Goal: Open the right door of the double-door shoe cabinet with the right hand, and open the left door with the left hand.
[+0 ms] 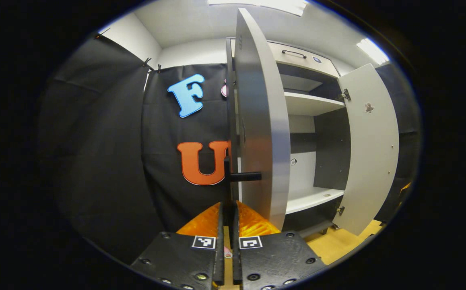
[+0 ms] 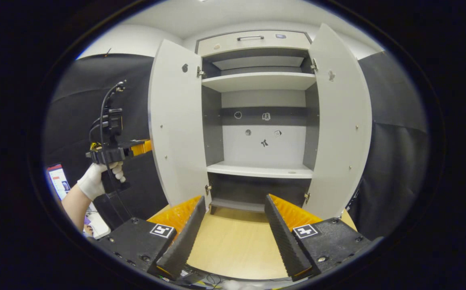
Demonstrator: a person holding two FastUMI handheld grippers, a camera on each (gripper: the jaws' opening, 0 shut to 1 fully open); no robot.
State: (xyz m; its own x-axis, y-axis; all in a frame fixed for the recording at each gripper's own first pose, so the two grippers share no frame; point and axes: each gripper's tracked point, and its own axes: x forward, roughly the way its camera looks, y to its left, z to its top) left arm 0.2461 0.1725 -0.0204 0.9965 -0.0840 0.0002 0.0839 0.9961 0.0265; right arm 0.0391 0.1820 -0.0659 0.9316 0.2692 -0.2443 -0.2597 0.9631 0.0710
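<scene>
The shoe cabinet (image 2: 262, 145) stands with both doors swung wide and its shelves bare. In the left gripper view the left door (image 1: 263, 121) is seen nearly edge-on. My left gripper (image 1: 229, 206) is shut on the door's black handle (image 1: 244, 176), whose bar runs down between the fingers. The right door (image 1: 372, 145) hangs open beyond it. In the right gripper view my right gripper (image 2: 235, 200) is open and holds nothing, a short way back from the cabinet, between the left door (image 2: 176, 125) and the right door (image 2: 339, 121). The left gripper (image 2: 138, 149) reaches behind the left door's outer face.
A gloved hand (image 2: 94, 179) holds the left gripper. A drawer with a dark handle (image 2: 250, 38) tops the cabinet. The pale wooden surface (image 2: 233, 245) lies before the cabinet. A lit screen (image 2: 58, 181) sits low at the left. Black cloth hangs on both sides.
</scene>
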